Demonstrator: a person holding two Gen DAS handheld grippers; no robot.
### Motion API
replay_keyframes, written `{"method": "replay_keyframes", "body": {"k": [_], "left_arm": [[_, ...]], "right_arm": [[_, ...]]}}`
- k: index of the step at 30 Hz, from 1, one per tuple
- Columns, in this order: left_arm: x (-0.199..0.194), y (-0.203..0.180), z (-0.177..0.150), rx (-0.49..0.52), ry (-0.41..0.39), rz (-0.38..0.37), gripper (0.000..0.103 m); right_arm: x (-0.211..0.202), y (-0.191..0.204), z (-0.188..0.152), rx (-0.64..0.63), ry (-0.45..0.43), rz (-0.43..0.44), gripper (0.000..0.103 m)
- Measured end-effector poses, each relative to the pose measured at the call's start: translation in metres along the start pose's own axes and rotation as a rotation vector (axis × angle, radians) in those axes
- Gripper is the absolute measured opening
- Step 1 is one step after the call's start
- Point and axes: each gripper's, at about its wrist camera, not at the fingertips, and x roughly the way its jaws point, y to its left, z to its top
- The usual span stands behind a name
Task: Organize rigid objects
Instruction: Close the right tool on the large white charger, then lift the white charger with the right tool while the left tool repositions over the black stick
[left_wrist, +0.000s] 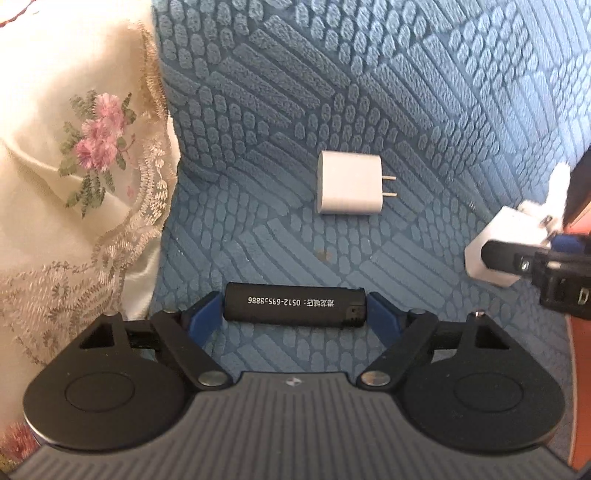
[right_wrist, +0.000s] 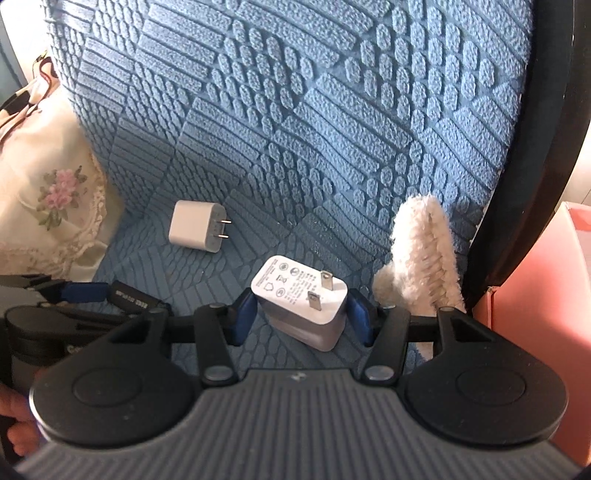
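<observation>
My left gripper (left_wrist: 294, 306) is shut on a black lighter (left_wrist: 294, 305) with white print, held crosswise by its two ends between the blue pads just above the blue textured seat. My right gripper (right_wrist: 301, 310) is shut on a large white plug adapter (right_wrist: 301, 308), prongs pointing up and away. That adapter also shows at the right edge of the left wrist view (left_wrist: 495, 251). A smaller white charger (left_wrist: 349, 189) lies free on the seat ahead, prongs pointing right; it also shows in the right wrist view (right_wrist: 197, 227). The left gripper with the lighter (right_wrist: 135, 299) shows at the left there.
A blue textured cushion (right_wrist: 295, 129) covers the seat and backrest. A cream embroidered floral cloth (left_wrist: 74, 166) lies at the left. A fluffy white item (right_wrist: 421, 254) stands at the right beside a black curved frame (right_wrist: 517, 184) and a pink box (right_wrist: 546, 295).
</observation>
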Motion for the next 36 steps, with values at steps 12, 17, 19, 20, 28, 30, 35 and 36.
{"method": "replay_keyframes", "body": {"k": [12, 17, 19, 20, 28, 30, 35, 36], "left_arm": [[-0.030, 0.005, -0.003, -0.074, -0.056, -0.049, 0.086], [-0.051, 0.007, -0.012, -0.118, -0.092, -0.066, 0.086], [-0.059, 0.007, -0.017, -0.135, -0.100, -0.073, 0.086], [-0.062, 0.007, -0.020, -0.141, -0.104, -0.077, 0.086], [-0.096, 0.010, -0.034, -0.210, -0.167, -0.116, 0.074], [-0.101, 0.014, -0.039, -0.226, -0.161, -0.131, 0.071], [-0.110, 0.019, -0.051, -0.245, -0.116, -0.148, 0.071], [-0.111, 0.022, -0.052, -0.253, -0.109, -0.157, 0.071]], "right_arm": [[-0.030, 0.007, -0.005, -0.037, -0.027, 0.020, 0.056], [-0.051, 0.009, -0.012, 0.001, -0.042, 0.046, 0.056], [-0.062, 0.011, -0.017, 0.013, -0.055, 0.044, 0.056], [-0.067, 0.012, -0.019, 0.018, -0.062, 0.038, 0.056], [-0.098, 0.023, -0.032, -0.002, -0.122, -0.011, 0.055], [-0.103, 0.024, -0.039, 0.002, -0.123, -0.013, 0.044], [-0.107, 0.026, -0.063, 0.040, -0.080, -0.020, 0.035], [-0.107, 0.027, -0.068, 0.053, -0.074, -0.020, 0.035]]}}
